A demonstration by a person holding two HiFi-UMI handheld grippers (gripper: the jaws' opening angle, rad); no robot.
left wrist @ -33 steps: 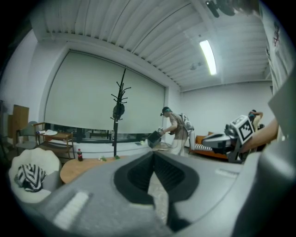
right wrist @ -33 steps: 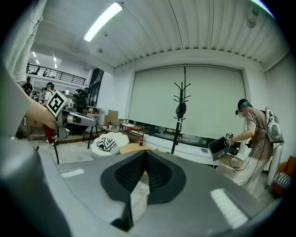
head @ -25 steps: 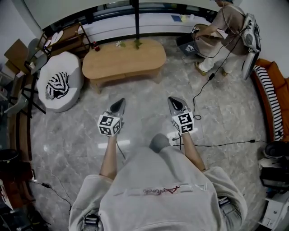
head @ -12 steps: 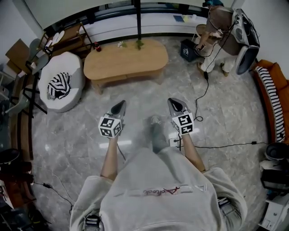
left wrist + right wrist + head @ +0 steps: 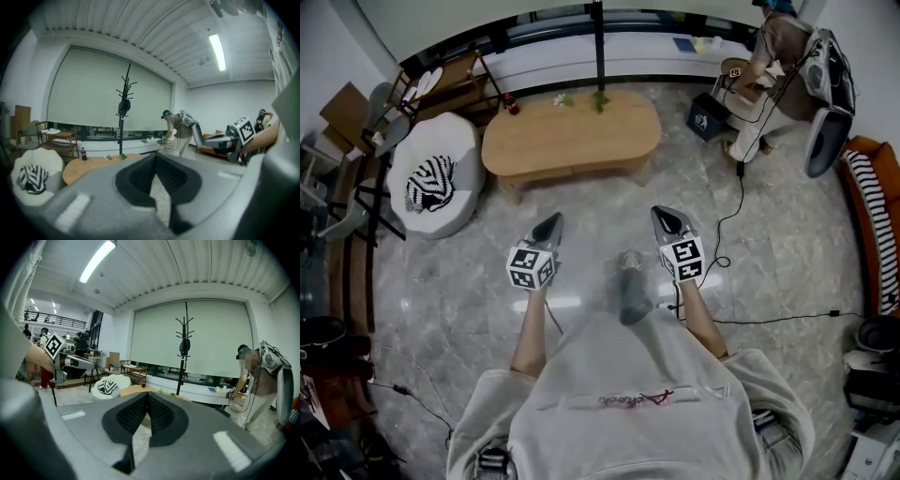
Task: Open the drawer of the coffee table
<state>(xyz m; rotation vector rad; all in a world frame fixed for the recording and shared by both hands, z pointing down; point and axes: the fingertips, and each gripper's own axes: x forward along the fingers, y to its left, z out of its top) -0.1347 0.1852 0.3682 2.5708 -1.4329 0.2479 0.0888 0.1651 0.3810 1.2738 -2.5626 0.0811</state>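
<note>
My left gripper (image 5: 549, 223) and right gripper (image 5: 666, 217) each have fingers pressed together, empty, above the floor (image 5: 605, 202), well apart from the coffee table (image 5: 572, 139).

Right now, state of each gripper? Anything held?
Left gripper: closed, nothing between its jaws.
Right gripper: closed, nothing between its jaws.
Both are well short of the coffee table.
</note>
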